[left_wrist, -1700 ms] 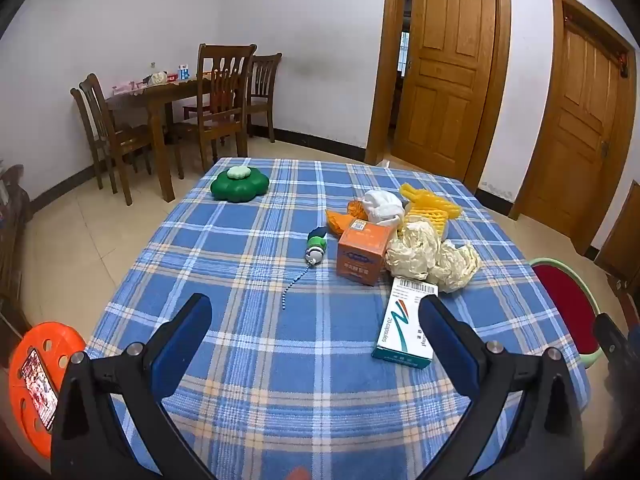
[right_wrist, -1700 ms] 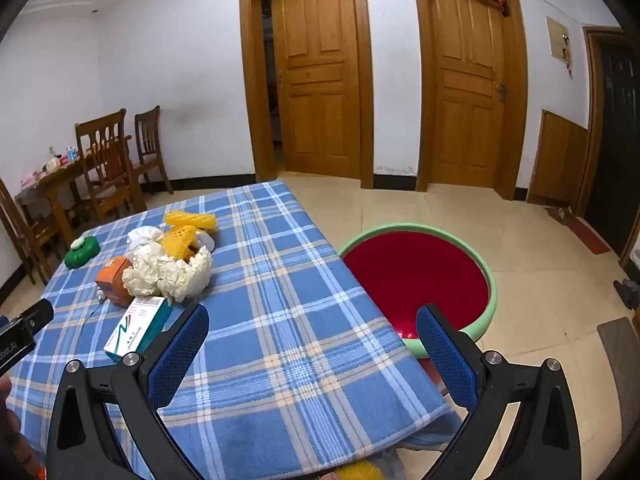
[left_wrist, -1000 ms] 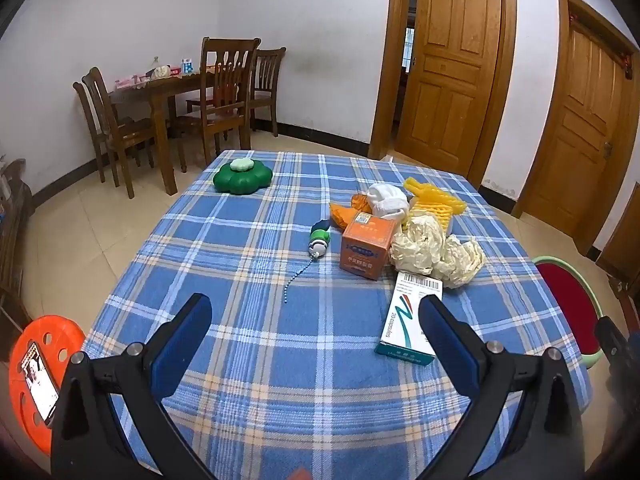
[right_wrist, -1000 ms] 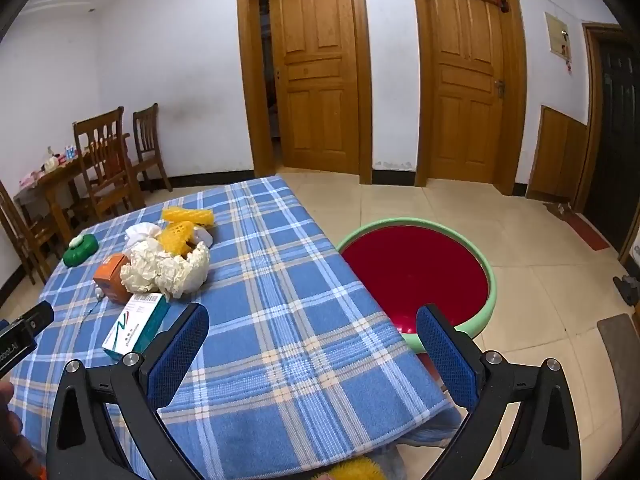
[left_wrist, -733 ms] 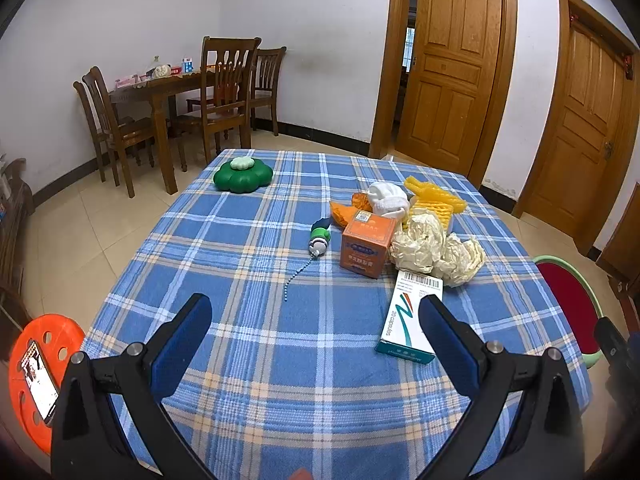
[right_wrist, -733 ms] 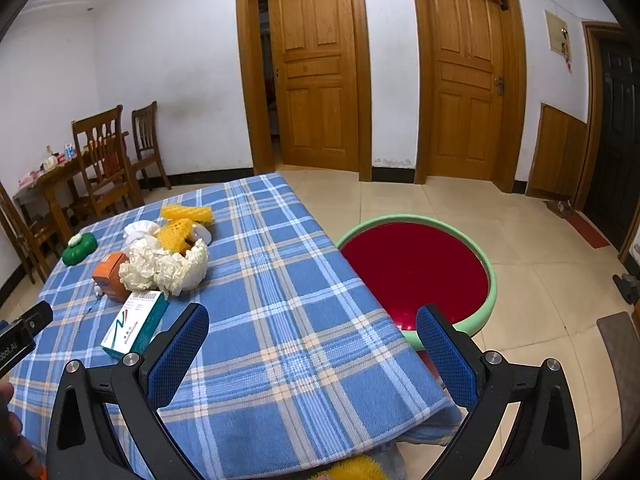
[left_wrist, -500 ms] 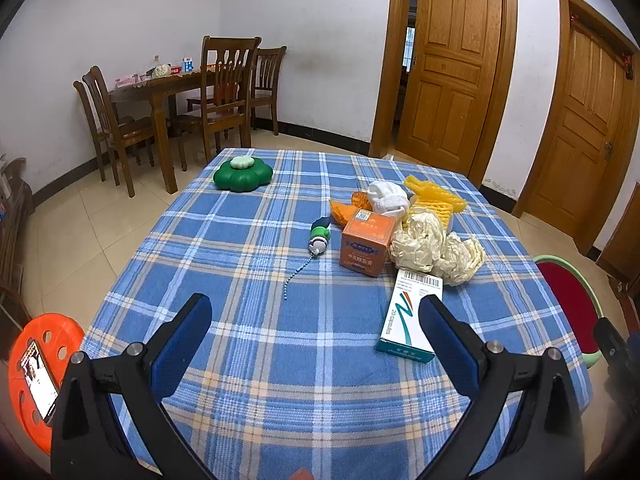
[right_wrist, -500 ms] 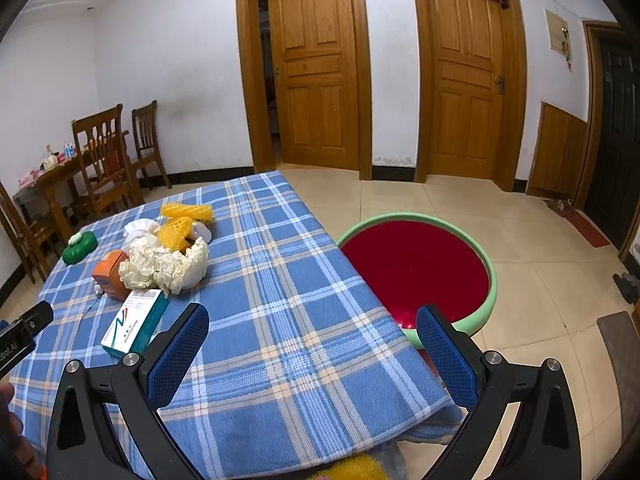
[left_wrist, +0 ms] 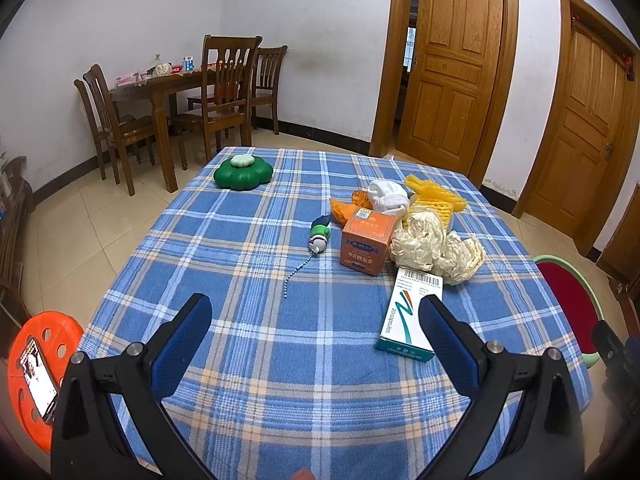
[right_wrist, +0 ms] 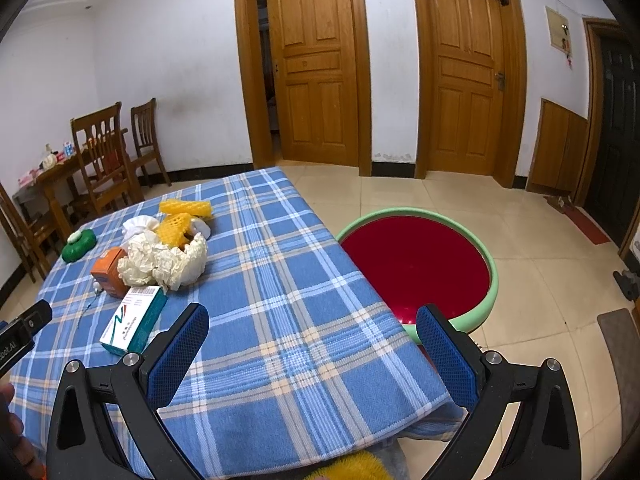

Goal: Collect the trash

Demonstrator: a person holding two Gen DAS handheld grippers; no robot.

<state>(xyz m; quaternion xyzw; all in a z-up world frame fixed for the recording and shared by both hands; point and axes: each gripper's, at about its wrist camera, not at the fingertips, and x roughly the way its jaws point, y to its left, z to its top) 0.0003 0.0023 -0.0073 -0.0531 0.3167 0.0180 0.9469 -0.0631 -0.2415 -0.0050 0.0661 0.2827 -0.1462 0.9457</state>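
Trash sits toward the bench's (left_wrist: 248,320) far right corner: orange cardboard box (left_wrist: 366,239), crumpled cream paper wads (left_wrist: 434,246), yellow foam netting (left_wrist: 434,200), white-and-teal medicine carton (left_wrist: 410,314). Left gripper (left_wrist: 314,322) and right gripper (right_wrist: 312,330) both hover spread wide, empty, at the near edge.

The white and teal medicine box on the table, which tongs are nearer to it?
Left. The medicine box lies just ahead of the left tongs, beside their right finger. The right tongs sit farther right.
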